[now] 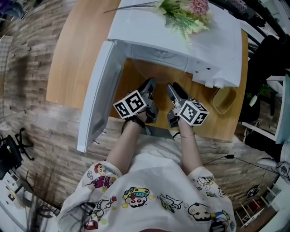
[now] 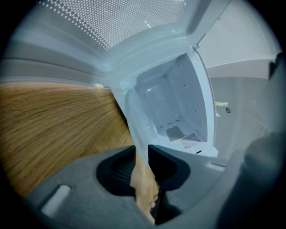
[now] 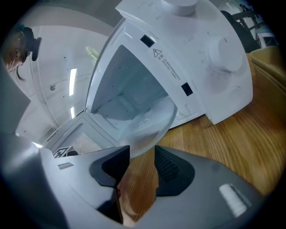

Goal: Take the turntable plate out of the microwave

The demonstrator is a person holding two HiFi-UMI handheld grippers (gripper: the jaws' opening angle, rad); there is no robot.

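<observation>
The clear glass turntable plate (image 1: 154, 72) lies partly out of the white microwave (image 1: 181, 38), over the wooden table (image 1: 77, 50). In the left gripper view the plate (image 2: 135, 118) shows edge-on and its rim runs into the narrow gap of my left gripper (image 2: 142, 154), which is shut on it. My right gripper (image 3: 142, 154) stands wider, and the plate's (image 3: 149, 127) near rim reaches just between its tips without the pads pressing on it. From the head view, the left gripper (image 1: 149, 85) and right gripper (image 1: 171, 87) sit side by side at the plate's near edge.
The microwave door (image 1: 97, 95) hangs open to the left, close beside my left gripper. Artificial flowers (image 1: 186, 13) lie on top of the microwave. A tan container (image 1: 224, 99) stands on the table at the right. The control dial (image 3: 223, 51) faces my right gripper.
</observation>
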